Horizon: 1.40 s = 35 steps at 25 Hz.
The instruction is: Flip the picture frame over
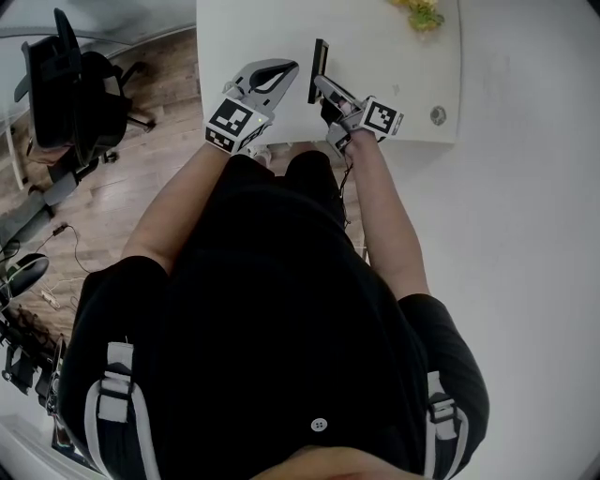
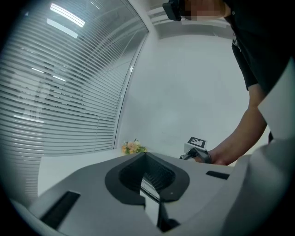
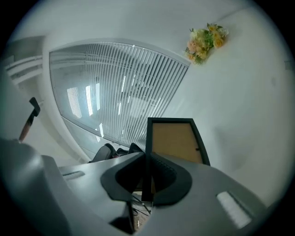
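Note:
The picture frame (image 1: 319, 67) has a black rim and stands on edge over the white table (image 1: 384, 56), seen edge-on in the head view. My right gripper (image 1: 322, 90) is shut on its near edge. In the right gripper view the frame (image 3: 177, 140) rises from between the pads, showing its brown backing, with that gripper (image 3: 147, 184) clamped on the black rim. My left gripper (image 1: 286, 67) hovers just left of the frame, apart from it, jaws together and holding nothing. The left gripper view shows its pads (image 2: 156, 177) closed with nothing between them, and the right gripper (image 2: 192, 155) off to the right.
A small bunch of yellow flowers (image 1: 422, 14) lies at the table's far side. A round grommet (image 1: 438, 115) sits near the table's right front corner. A black office chair (image 1: 70, 89) stands on the wood floor at the left. Window blinds (image 2: 60, 92) fill the left wall.

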Each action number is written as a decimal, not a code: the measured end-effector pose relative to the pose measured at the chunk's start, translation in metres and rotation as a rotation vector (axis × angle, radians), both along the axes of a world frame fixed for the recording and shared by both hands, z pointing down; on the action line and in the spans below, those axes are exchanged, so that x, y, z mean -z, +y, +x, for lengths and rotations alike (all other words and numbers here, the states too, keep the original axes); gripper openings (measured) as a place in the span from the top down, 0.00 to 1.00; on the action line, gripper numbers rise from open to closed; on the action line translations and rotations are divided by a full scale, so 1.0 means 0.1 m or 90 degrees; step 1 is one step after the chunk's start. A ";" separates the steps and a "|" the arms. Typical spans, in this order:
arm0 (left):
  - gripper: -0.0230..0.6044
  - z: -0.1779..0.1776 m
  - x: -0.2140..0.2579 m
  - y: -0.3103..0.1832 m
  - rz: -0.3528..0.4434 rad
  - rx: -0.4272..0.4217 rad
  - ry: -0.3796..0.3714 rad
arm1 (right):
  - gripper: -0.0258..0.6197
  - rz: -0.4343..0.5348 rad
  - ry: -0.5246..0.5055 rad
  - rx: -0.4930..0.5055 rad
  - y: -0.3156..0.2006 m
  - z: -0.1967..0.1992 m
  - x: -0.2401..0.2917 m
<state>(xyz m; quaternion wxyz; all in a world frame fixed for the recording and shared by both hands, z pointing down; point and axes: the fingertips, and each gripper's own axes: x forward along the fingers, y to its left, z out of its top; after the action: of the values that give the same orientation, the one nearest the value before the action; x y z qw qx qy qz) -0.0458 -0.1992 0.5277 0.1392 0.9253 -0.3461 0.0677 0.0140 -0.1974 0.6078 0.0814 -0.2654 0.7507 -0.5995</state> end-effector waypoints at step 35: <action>0.95 -0.17 -0.16 -0.09 0.010 0.047 0.014 | 0.88 -0.166 -0.314 0.080 0.00 -0.13 -0.41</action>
<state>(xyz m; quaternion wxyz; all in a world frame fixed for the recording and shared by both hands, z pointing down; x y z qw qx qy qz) -0.0633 -0.2079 0.5435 0.1383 0.9135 -0.3793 0.0500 0.0010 -0.1974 0.6490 0.1896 -0.0724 0.6394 -0.7416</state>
